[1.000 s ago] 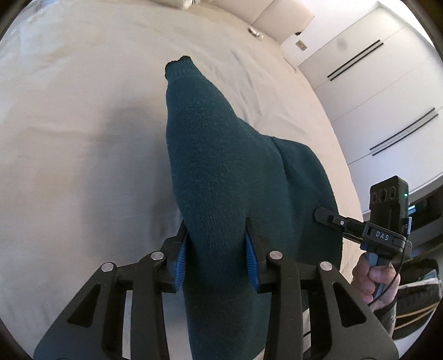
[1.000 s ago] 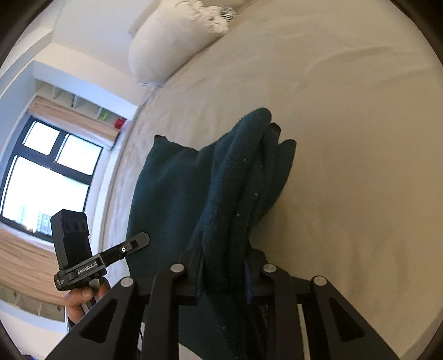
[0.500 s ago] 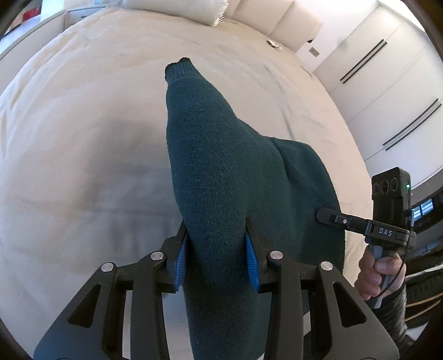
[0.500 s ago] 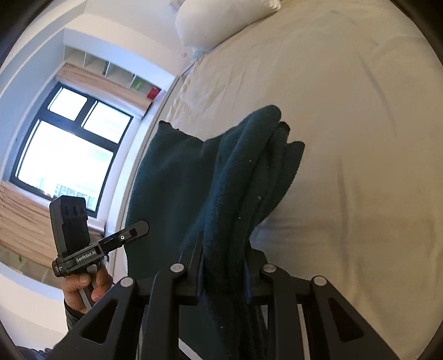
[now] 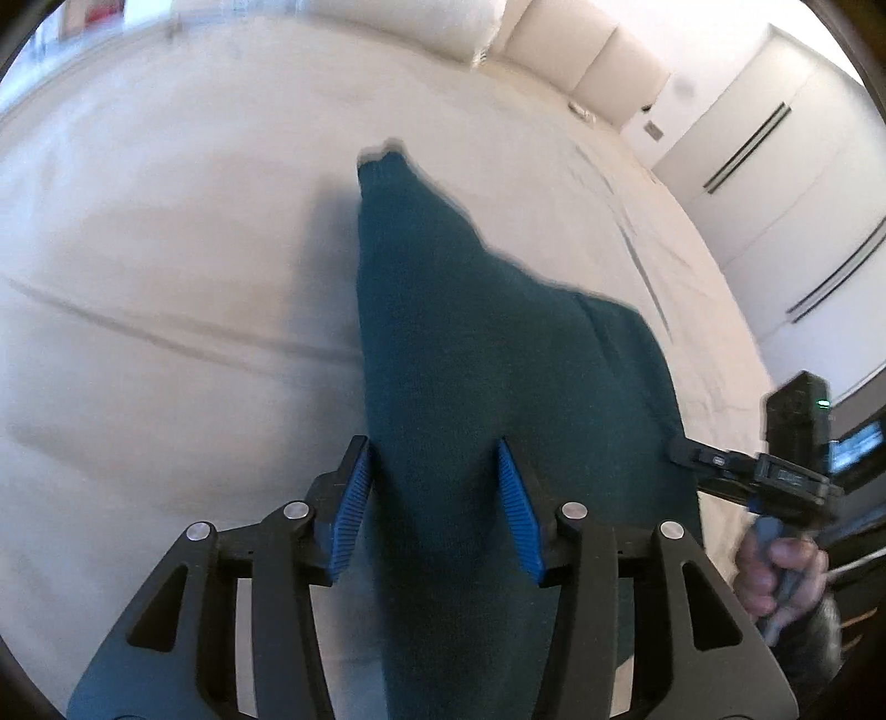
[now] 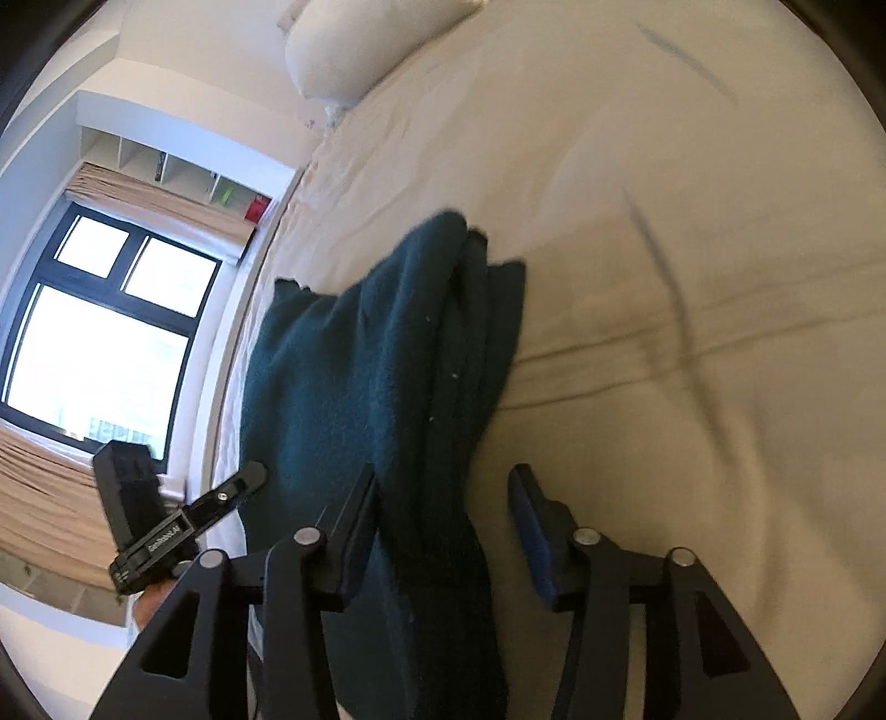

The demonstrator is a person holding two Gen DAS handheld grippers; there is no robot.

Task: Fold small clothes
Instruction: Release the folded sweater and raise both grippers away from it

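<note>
A dark teal knitted sweater (image 5: 470, 332) lies stretched over the cream bed (image 5: 166, 277), one sleeve cuff pointing away. My left gripper (image 5: 434, 498) straddles its near edge. Its jaws are opening, and the knit still fills the gap between the blue pads (image 5: 349, 509) without being pinched. In the right wrist view the sweater (image 6: 360, 376) is bunched in folds. My right gripper (image 6: 443, 482) is also opening: the cloth rests against its left finger, and bare sheet shows before the right pad (image 6: 531, 531). Each gripper appears in the other's view, hand-held, at the garment's side (image 5: 720, 465) (image 6: 221, 498).
A white pillow (image 6: 354, 50) and padded headboard (image 5: 581, 55) are at the far end of the bed. White wardrobe doors (image 5: 775, 138) stand to the right, and a window (image 6: 99, 343) with a shelf above it is on the left. Cream sheet surrounds the sweater.
Both grippers have moved forward and down over the bed with the sweater. The right jaws have spread clear of the cloth on one side; the left jaws have widened slightly.
</note>
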